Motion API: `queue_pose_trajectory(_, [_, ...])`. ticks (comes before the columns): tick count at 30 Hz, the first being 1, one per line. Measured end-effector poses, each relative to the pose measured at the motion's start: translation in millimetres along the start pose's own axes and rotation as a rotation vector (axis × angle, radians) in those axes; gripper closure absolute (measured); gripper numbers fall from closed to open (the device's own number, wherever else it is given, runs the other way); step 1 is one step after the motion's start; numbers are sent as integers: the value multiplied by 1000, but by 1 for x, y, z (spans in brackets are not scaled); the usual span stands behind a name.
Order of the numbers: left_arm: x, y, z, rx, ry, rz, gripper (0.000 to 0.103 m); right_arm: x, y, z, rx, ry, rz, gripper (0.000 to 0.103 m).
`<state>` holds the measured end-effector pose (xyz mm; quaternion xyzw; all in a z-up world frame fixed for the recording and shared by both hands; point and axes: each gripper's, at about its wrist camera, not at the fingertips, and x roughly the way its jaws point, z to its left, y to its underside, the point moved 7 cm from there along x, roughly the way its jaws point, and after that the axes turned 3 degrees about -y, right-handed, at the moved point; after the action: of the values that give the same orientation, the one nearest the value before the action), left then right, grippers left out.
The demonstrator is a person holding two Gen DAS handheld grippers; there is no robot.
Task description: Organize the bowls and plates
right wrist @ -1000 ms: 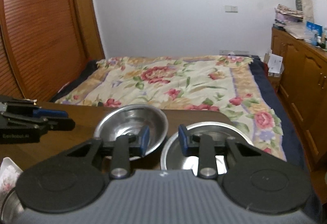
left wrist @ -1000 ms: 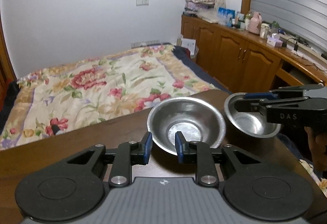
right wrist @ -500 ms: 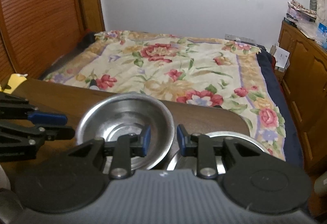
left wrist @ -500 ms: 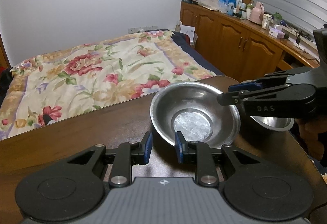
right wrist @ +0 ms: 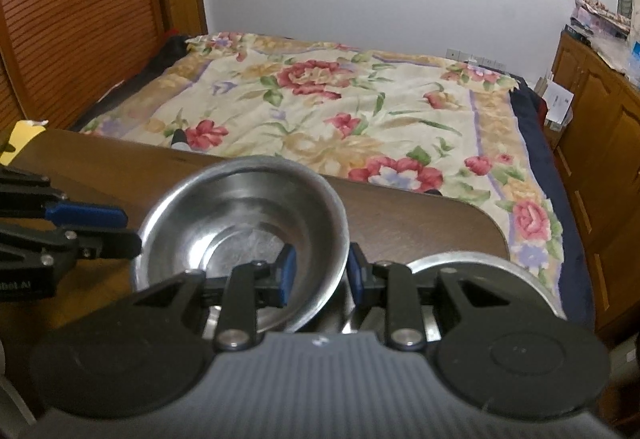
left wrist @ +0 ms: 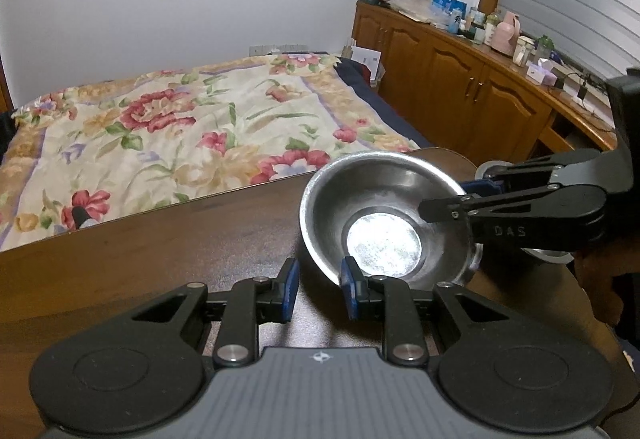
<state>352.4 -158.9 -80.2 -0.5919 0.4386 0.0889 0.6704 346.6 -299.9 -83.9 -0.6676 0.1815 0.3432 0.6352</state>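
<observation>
The right claw (right wrist: 318,273) straddles the bowl (right wrist: 244,235) rim, jaws parted (not yet pinching). The left claw (left wrist: 316,289) gapes empty, just short of it.

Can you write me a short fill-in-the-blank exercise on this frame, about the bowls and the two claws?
1. The right claw straddles the rim of the nearer ____ bowl, one finger inside it and one outside.
2. The left claw is open and holds ____.
3. Both bowls stand on a ____ wooden table.
4. Beyond the table lies a bed with a ____ cover.

Missing words: metal; nothing; brown; floral
</observation>
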Motion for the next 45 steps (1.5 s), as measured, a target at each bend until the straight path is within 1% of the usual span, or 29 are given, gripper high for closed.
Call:
queue_pose_trajectory(2, [3, 0, 2, -23, 19, 12, 78, 0, 0, 0, 18, -16, 0, 85])
queue_pose_trajectory(3, [4, 0, 3, -35, 29, 19, 79, 0, 1, 0, 24, -21, -1, 86])
queue_pose_trajectory(4, [6, 0, 3, -43, 36, 26, 81, 0, 1, 0, 25, -21, -3, 87])
queue_pose_trajectory(9, [8, 2, 4, -46, 32, 41, 82, -1, 0, 6, 29, -20, -13, 88])
queue_pose_trajectory(12, [1, 1, 5, -43, 12, 25, 85, -3, -1, 6, 44, -23, -22, 90])
queue_pose_trajectory(15, [-11, -1, 0, -6, -2, -3, 86, -9, -3, 6, 70, -33, -45, 90])
queue_pose_trajectory(21, [-42, -11, -3, -17, 26, -64, 87, -33, -13, 5, 110, -54, -112, 91])
queue_pose_trajectory(33, [-112, -16, -28, 28, 33, -164, 87, -99, -26, 15, 96, -62, -226, 91])
queue_pose_trajectory(35, [-122, -13, -32, 42, 28, -176, 87, -107, -26, 17, 101, -68, -236, 91])
queue_pose_trajectory(41, [-146, 5, -39, 37, 30, -201, 87, -123, -14, 21, 103, -87, -241, 91])
queue_pose_trajectory(45, [-154, 19, -46, 70, 25, -200, 86, -129, -2, 25, 112, -98, -239, 90])
